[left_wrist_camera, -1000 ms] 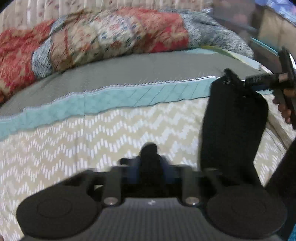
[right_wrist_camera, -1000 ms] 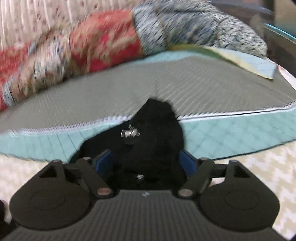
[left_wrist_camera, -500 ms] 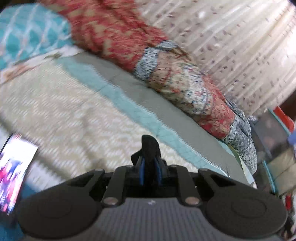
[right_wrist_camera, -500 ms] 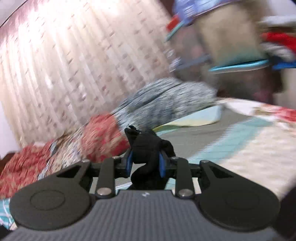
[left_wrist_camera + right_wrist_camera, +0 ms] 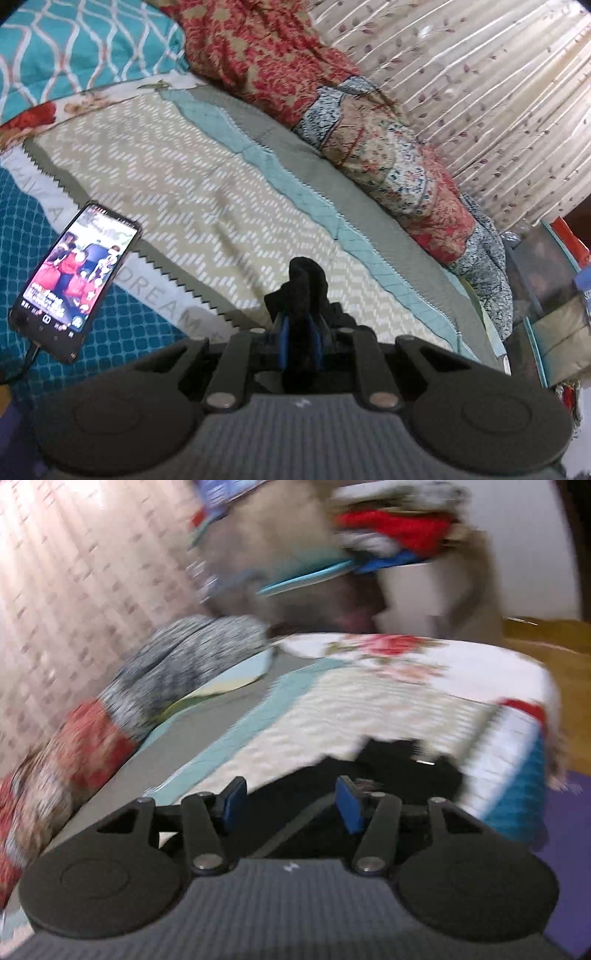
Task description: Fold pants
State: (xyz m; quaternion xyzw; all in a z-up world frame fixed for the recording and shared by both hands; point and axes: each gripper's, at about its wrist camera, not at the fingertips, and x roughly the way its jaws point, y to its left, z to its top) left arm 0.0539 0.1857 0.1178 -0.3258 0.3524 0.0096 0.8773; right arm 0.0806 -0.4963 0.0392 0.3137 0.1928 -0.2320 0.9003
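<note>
In the left wrist view my left gripper (image 5: pixel 300 338) is shut on a bunch of the black pants (image 5: pixel 304 284), which stick up between the blue pads above the bed's chevron quilt (image 5: pixel 192 192). In the right wrist view my right gripper (image 5: pixel 291 806) is open, its blue pads (image 5: pixel 349 808) wide apart. The black pants (image 5: pixel 388 771) lie on the bed just under and beyond the right fingers, not held. This view is blurred.
A lit phone (image 5: pixel 74 277) with a cable lies on the teal cover at the left. A red patterned rolled blanket (image 5: pixel 369 122) lies along the curtain. The bed's corner and edge (image 5: pixel 532 738) drop to the floor at the right. Cluttered shelves (image 5: pixel 332 554) stand behind.
My right gripper has opened and let the pants go onto the bed near its corner. My left gripper stays shut on the pants and has hardly moved since half a second ago.
</note>
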